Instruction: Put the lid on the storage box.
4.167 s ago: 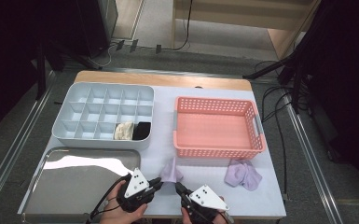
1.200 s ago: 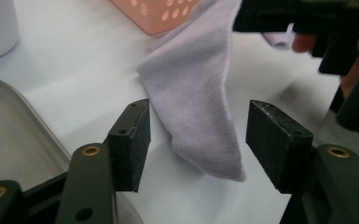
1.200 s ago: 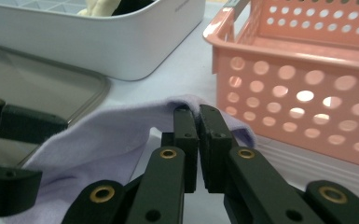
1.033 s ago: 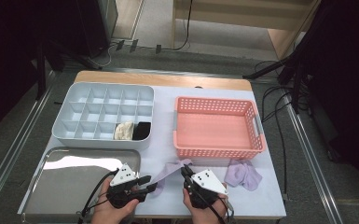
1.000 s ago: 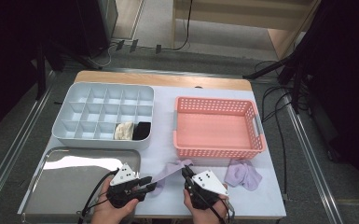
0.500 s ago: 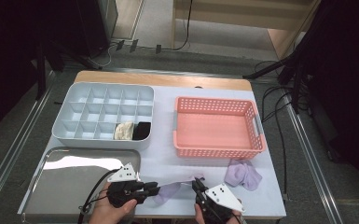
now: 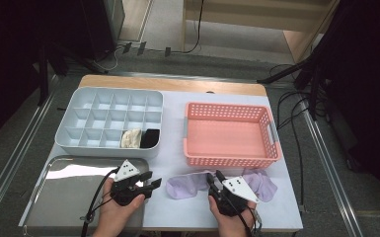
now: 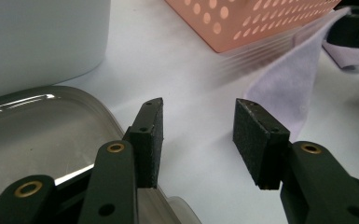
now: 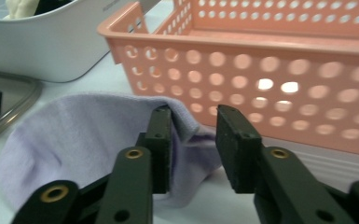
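Plainly, the lilac sock [image 7: 192,184] lies flat on the table [image 7: 177,212] before the pink basket [image 7: 229,133] — released. Both the left gripper [image 8: 198,135] and right gripper [image 9: 193,140] have just been opening; the right's pad may still snag a fold and drag it.

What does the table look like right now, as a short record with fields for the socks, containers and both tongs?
near sock: lilac sock flat on table, between the tongs
second sock: lilac, bunched in front of the pink basket
organizer: grey tray, cream and black items in front compartments
left tongs: just opened, nothing between
right tongs: just opened, sock edge draped on one jaw
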The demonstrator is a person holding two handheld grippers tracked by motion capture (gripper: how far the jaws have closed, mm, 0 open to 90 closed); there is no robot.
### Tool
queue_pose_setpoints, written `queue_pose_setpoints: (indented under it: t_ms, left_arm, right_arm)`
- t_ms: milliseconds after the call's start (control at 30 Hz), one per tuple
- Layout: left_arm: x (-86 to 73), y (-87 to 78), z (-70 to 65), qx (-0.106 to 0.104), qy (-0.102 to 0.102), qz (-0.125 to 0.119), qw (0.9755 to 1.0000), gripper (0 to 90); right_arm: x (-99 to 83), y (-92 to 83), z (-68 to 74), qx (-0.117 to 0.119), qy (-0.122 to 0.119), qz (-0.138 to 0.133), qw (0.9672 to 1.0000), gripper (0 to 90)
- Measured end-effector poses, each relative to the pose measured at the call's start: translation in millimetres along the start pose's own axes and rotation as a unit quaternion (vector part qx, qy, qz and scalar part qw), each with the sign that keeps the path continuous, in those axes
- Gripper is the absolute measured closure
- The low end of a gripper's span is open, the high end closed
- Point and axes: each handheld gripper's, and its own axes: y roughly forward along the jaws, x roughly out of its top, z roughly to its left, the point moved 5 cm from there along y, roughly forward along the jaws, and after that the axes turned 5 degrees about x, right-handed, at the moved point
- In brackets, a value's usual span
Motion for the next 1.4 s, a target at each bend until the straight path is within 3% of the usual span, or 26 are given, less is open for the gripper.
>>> queue_pose_setpoints:
  t_ms: [67, 167, 233, 367, 400, 467, 633, 700, 767, 833, 900, 967, 1167, 1267, 1333, 1400]
  left_arm:
    - [-0.6, -0.1, -2.2, -0.003, 0.002, 0.002, 1.0, 51.3]
    - [0.0, 0.0, -6.0, -0.009, 0.002, -0.003, 1.0, 49.3]
    - [0.2, 0.4, -7.2, -0.01, 0.003, -0.002, 0.9999, 48.4]
    - [0.0, 2.5, -9.1, -0.009, 0.004, -0.001, 1.0, 48.0]
    - [0.3, 2.7, -9.3, -0.011, 0.004, -0.001, 0.9999, 48.0]
    - [1.4, 3.3, -8.8, -0.007, 0.005, -0.008, 0.9999, 48.1]
    - [2.4, 3.8, -9.5, -0.005, 0.005, -0.012, 0.9999, 47.9]
    - [1.8, 3.7, -11.0, -0.008, 0.006, -0.009, 0.9999, 47.4]
    - [1.5, 4.1, -11.8, -0.008, 0.007, -0.009, 0.9999, 47.2]
    - [1.2, 4.3, -12.5, -0.012, 0.009, -0.008, 0.9999, 47.2]
    - [0.7, 4.8, -12.7, -0.013, 0.009, -0.007, 0.9999, 47.2]
    - [0.4, 4.6, -13.3, -0.012, 0.01, -0.006, 0.9999, 47.2]
    - [0.8, 3.2, -17.2, -0.019, 0.01, -0.009, 0.9997, 48.0]
    - [-1.6, 6.2, -19.7, -0.016, 0.011, 0.004, 0.9998, 47.7]
    - [-3.1, 8.7, -19.7, -0.012, 0.012, 0.012, 0.9998, 47.7]
    - [-2.9, 10.4, -19.1, -0.011, 0.008, 0.014, 0.9998, 47.9]
  right_arm:
    - [-0.4, -6.0, -1.6, -0.003, -0.004, -0.011, 0.9999, 59.1]
    - [-3.9, -11.3, 1.9, 0.005, -0.007, -0.006, 0.9999, 56.7]
    - [-4.5, -12.1, -0.1, -0.012, -0.021, -0.006, 0.9997, 54.3]
    - [-2.3, -11.9, -14.1, -0.034, -0.005, -0.011, 0.9994, 55.3]
    - [-2.0, -13.3, -15.0, -0.028, 0.007, -0.011, 0.9995, 56.9]
    - [-1.8, -14.1, -9.7, 0.006, 0.024, -0.011, 0.9996, 60.2]
    - [-17.3, 4.5, 26.1, 0.073, 0.015, 0.047, 0.9961, 65.1]
    - [-23.7, 15.7, 35.9, 0.082, 0.012, 0.07, 0.994, 63.9]
    - [-29.2, 26.0, 39.6, 0.077, 0.005, 0.092, 0.9928, 62.0]
    - [-30.2, 29.5, 40.0, 0.056, 0.0, 0.095, 0.994, 67.9]
    - [-29.8, 29.9, 40.6, 0.051, 0.002, 0.1, 0.9936, 80.5]
    - [-29.6, 27.3, 42.8, 0.054, 0.02, 0.107, 0.9926, 86.7]
    - [-31.3, 16.9, 62.9, 0.077, 0.026, 0.109, 0.9908, 86.7]
    - [-30.3, 10.8, 72.7, 0.098, 0.029, 0.101, 0.9896, 74.4]
    - [-24.9, 4.5, 70.2, 0.108, 0.034, 0.081, 0.9903, 68.9]
    - [-18.2, -3.1, 57.1, 0.086, 0.032, 0.06, 0.994, 67.7]
